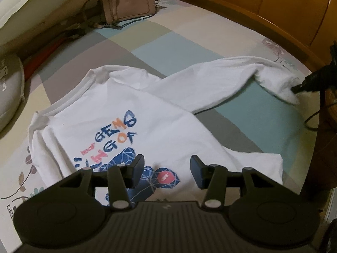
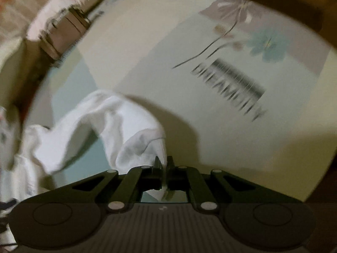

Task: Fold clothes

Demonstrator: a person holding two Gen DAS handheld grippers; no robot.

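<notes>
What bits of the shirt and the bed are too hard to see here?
- Left wrist view: the white shirt's hem and lower print are hidden behind the left gripper.
- Right wrist view: motion blur smears the bedsheet lettering, unreadable.
- Right wrist view: the pinched sleeve's end is hidden by the right gripper.

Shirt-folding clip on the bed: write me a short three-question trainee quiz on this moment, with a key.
1. True or false: the right gripper is shut on the sleeve of the white shirt.
2. What stands between the fingers of the left gripper? A) nothing, B) the handbag, C) a pillow.
3. Fill in: the shirt lies on a patterned ____.

Key: 1 true, the sleeve end is pinched and hangs from the jaws. 2 A, its jaws stand apart above the shirt's print. 3 bedsheet.
</notes>
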